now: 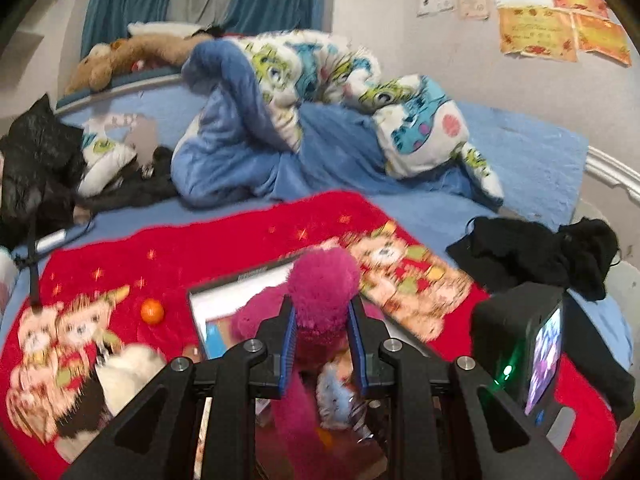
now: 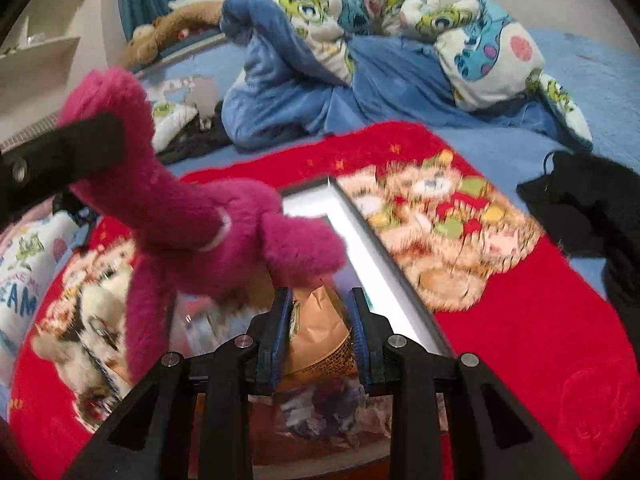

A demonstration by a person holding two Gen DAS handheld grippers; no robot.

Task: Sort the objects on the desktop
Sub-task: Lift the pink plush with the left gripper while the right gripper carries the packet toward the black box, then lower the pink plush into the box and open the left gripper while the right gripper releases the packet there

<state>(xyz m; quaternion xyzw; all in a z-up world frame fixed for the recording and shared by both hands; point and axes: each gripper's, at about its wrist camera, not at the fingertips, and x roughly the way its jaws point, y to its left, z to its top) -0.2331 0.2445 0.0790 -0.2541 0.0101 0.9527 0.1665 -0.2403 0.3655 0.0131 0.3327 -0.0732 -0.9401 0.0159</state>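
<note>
My left gripper (image 1: pixel 322 312) is shut on a magenta plush toy (image 1: pixel 322 284) and holds it above an open white-walled box (image 1: pixel 224 288) on the red blanket. In the right wrist view the same plush (image 2: pixel 192 216) hangs from the left gripper's finger (image 2: pixel 80 148) over the box (image 2: pixel 360 236). My right gripper (image 2: pixel 318 308) is shut on a tan paper packet (image 2: pixel 316 332) inside the box. A small orange fruit (image 1: pixel 152 311) lies on the blanket left of the box.
A red bear-print blanket (image 1: pixel 180 248) covers the blue bed. A heaped cartoon quilt (image 1: pixel 320 92) lies behind. Black clothes (image 1: pixel 536 252) lie at right, a black bag (image 1: pixel 32 160) at left. A white-and-black plush (image 1: pixel 124 372) lies left of the box.
</note>
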